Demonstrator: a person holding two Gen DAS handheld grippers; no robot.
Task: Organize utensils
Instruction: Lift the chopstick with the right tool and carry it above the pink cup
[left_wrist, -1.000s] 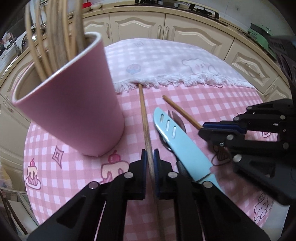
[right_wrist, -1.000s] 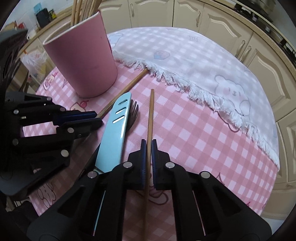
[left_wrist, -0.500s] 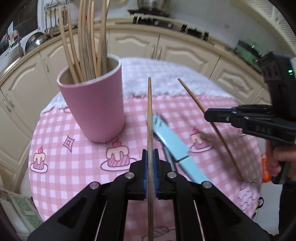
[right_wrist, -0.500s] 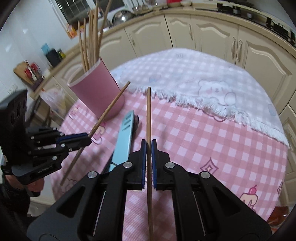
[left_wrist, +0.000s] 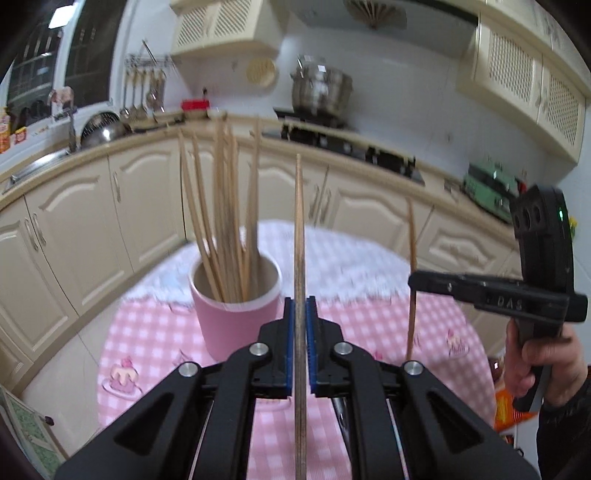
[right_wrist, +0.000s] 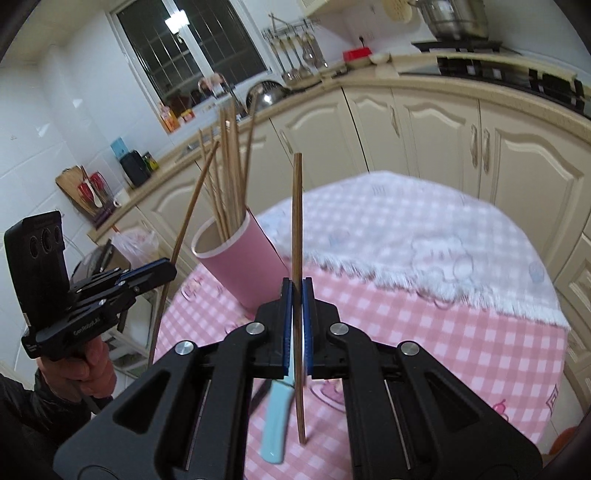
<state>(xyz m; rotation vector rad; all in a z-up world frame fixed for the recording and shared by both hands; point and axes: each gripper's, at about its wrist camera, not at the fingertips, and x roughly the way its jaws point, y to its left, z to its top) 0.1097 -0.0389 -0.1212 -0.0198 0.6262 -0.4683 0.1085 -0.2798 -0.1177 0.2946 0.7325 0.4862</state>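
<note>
Two single wooden chopsticks are the items in hand. The left chopstick (left_wrist: 300, 229) is clamped between the blue pads of the left tool (left_wrist: 300, 347); it stands nearly upright in the left wrist view, its tip above the pads and its lower end running out of frame at the bottom. The right chopstick (right_wrist: 296, 221) is clamped in the same way in the right tool (right_wrist: 296, 325), near vertical, with its lower end hanging free above the table. Both sticks are clear of the table surface.

The pink cup (left_wrist: 236, 317) stands upright on the table, ahead and to the left of the left tool. It holds a bundle of chopsticks (left_wrist: 225, 206) that fan out above its rim. In the right wrist view the cup appears just behind the right tool's pads, between the two tools.

A light-blue knife (right_wrist: 275, 424) lies on the table below the right tool, its handle end toward the camera.

The table carries a pink checked cloth (right_wrist: 461, 354) with cake prints, overlaid at the far side by a pale fringed cloth (right_wrist: 424, 236). A hand (left_wrist: 535, 354) grips the handle of the right tool. Cream cabinets (left_wrist: 74, 221) curve behind the table.
</note>
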